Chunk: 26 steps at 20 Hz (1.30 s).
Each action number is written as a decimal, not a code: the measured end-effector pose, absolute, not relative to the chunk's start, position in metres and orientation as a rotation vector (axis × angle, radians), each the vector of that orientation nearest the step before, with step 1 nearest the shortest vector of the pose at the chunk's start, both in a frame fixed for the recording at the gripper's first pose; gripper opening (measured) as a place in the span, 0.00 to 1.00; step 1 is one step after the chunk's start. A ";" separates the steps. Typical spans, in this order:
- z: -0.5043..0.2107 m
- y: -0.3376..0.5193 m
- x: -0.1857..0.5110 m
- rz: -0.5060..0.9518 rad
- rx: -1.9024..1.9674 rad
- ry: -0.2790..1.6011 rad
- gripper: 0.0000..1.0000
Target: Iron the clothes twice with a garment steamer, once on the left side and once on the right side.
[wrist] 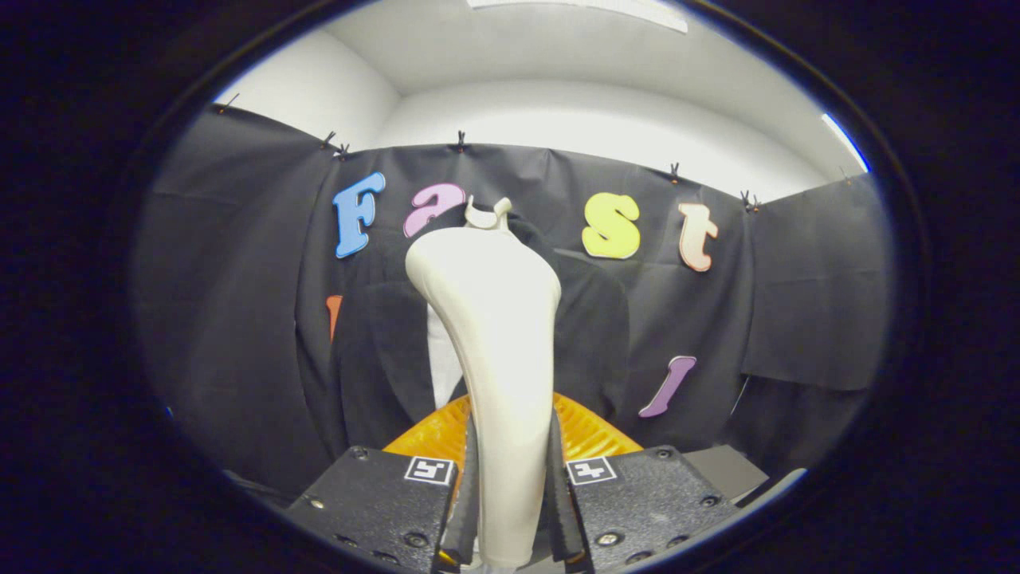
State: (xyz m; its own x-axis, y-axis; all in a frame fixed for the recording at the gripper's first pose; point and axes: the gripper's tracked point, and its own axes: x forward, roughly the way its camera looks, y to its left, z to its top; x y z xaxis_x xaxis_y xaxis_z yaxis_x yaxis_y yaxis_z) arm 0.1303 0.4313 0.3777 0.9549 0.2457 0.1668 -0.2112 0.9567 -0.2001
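A dark jacket (398, 359) hung on a pale hanger (488, 214) against the booth's black cloth wall (231, 319), a strip of white shirt (443, 359) showing at its open front. The steamer (494, 335) stood upright before the jacket, its cream handle rising between the fingers. The gripper (510, 494) was clamped on that handle, both fingers pressing its sides. An orange ribbed part (590, 430) showed just beyond the fingers.

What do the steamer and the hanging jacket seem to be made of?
The steamer, clamped between the fingers of the hand-held gripper, looks like smooth cream plastic with a soft sheen. The jacket looks like dark matte woven cloth with soft folds; the fibre is unclear.
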 end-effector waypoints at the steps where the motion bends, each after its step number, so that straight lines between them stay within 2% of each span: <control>1: 0.385 0.442 0.130 0.232 -0.190 -0.199 0.38; 6: 0.403 0.498 0.152 0.180 -0.201 -0.180 0.38; 14: 0.384 0.572 0.182 0.103 -0.316 -0.136 0.38; 26: 0.324 0.585 0.207 0.010 -0.438 -0.109 0.38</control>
